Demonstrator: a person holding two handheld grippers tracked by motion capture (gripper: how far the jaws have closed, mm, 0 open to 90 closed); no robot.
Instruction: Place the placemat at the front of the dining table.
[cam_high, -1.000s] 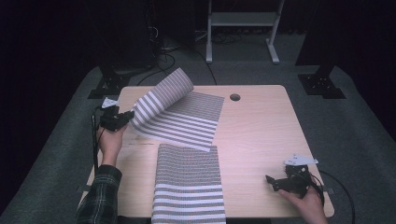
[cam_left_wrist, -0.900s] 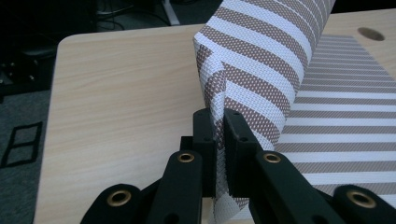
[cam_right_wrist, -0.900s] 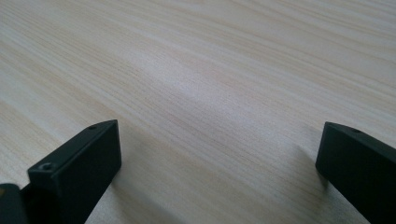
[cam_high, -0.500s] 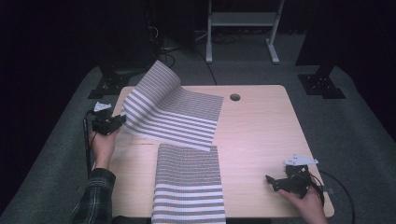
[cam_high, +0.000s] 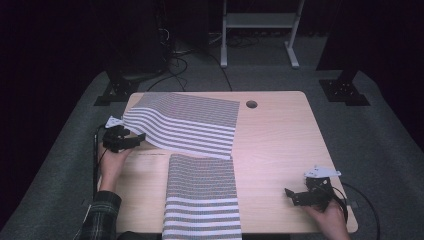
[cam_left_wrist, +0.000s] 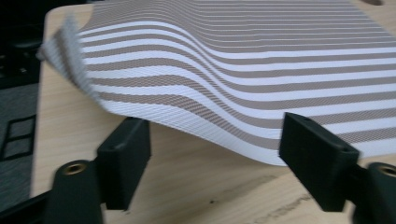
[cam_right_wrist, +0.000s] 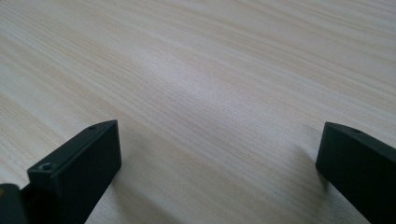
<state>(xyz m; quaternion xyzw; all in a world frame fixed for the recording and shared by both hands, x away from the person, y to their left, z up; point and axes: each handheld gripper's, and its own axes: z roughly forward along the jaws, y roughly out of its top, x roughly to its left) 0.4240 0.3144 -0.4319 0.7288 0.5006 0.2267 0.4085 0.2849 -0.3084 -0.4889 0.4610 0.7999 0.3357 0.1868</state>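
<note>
A grey-and-white striped cloth (cam_high: 185, 125) lies spread over the back left of the wooden table (cam_high: 280, 140). Its left front corner still sags a little above the wood (cam_left_wrist: 196, 93). My left gripper (cam_high: 136, 139) sits at that corner. Its jaws have just been opening and now stand open (cam_left_wrist: 219, 154), with the cloth's edge just beyond the tips and not pinched. A second striped piece (cam_high: 202, 195) lies in front and hangs over the near edge. My right gripper (cam_high: 292, 194) rests open over bare wood (cam_right_wrist: 219, 168) at the front right.
A round cable hole (cam_high: 251, 104) is in the tabletop behind the cloth. Bare wood stretches across the right half of the table. Beyond the table are dark stands, cables and a white frame (cam_high: 257, 22) on grey carpet.
The raised, curled left part of the back cloth has dropped and unrolled leftward, nearly flat. The left gripper sank toward the table and let go of the cloth. The right gripper stayed put.
</note>
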